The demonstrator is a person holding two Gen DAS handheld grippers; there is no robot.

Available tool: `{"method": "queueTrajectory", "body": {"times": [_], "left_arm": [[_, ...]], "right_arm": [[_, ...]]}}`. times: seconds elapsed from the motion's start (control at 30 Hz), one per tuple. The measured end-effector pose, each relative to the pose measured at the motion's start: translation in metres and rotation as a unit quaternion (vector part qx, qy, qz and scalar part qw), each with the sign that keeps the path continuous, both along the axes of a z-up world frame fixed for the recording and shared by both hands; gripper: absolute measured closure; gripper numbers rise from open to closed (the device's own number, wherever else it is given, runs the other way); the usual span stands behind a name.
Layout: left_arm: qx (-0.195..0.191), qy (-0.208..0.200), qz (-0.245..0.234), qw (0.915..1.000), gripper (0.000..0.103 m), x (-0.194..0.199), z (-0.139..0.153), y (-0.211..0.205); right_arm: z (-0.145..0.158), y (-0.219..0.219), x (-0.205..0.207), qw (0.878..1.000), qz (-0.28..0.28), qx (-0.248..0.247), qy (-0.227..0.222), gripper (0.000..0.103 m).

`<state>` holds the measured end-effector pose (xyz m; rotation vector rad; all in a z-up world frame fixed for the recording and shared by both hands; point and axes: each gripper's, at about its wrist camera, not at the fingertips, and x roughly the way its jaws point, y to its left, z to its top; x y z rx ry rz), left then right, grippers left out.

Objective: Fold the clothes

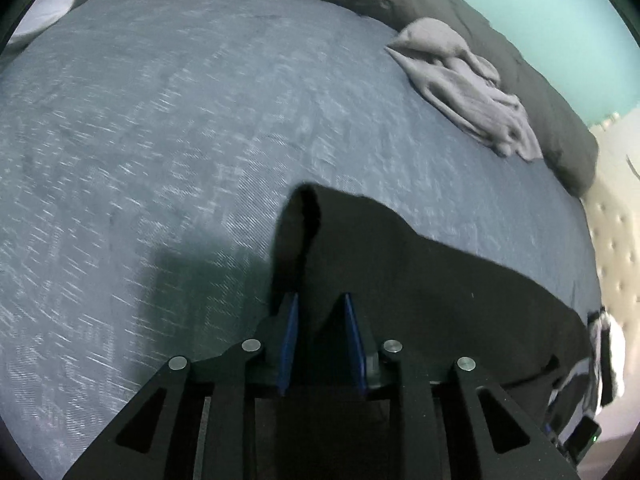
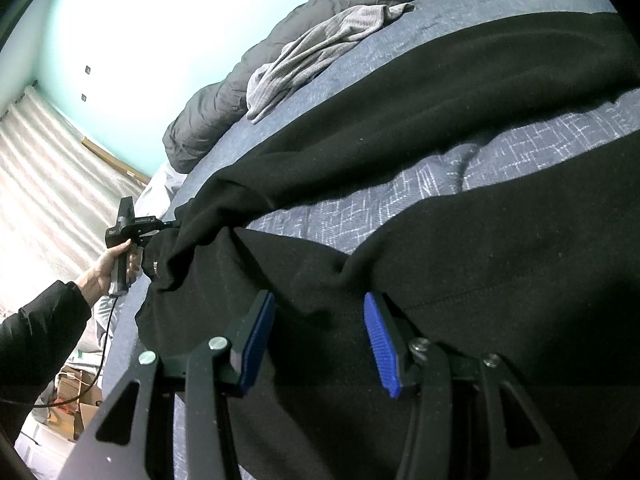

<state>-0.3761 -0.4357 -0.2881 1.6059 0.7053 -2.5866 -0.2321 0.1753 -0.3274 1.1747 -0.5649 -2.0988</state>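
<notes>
The black garment lies spread on the blue bedcover, with a strip of the cover showing between two of its long parts. It looks like trousers or a sweater, but I cannot tell which, because the cloth is very dark and its folds are hard to read.

My left gripper stands partly open. A raised fold of the black cloth sits between its blue pads, and I see a gap beside them, so they are not pressing on it. In the right wrist view this same gripper is at the far edge of the garment, and its tips are hidden behind the cloth there. My left hand grips its handle, and a cable hangs from it.

My right gripper is about half open above a bunched part of the garment. Its pads stand clear at each side of the cloth; whether the tips touch it I cannot say.

Further away, a crumpled grey cloth lies near the dark duvet. The left wrist picture is blurred, and its right edge shows something striped that I cannot identify.
</notes>
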Motion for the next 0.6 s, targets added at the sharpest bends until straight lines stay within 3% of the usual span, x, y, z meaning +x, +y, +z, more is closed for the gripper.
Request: {"method": "queueTrajectory", "body": {"times": [0.1, 0.17, 0.27, 0.5, 0.6], "left_arm": [[-0.007, 0.002, -0.002, 1.0000, 0.082, 0.003, -0.002, 0.001], [-0.019, 0.006, -0.003, 0.9998, 0.094, 0.002, 0.002, 0.003], [-0.030, 0.021, 0.003, 0.9993, 0.099, 0.002, 0.015, 0.002], [-0.052, 0.056, 0.050, 0.9958, 0.101, -0.008, 0.044, -0.009], [-0.066, 0.049, 0.067, 0.9944, 0.100, -0.014, 0.044, -0.012]], "right_arm": [[0.000, 0.000, 0.000, 1.000, 0.000, 0.002, 0.000, 0.055], [-0.001, 0.000, 0.000, 1.000, 0.000, 0.002, -0.001, 0.055], [-0.002, 0.000, 0.000, 1.000, 0.000, 0.001, -0.002, 0.055], [-0.002, 0.002, 0.000, 1.000, 0.000, -0.001, -0.003, 0.055], [-0.002, 0.002, 0.000, 1.000, 0.001, -0.002, -0.004, 0.055]]}}
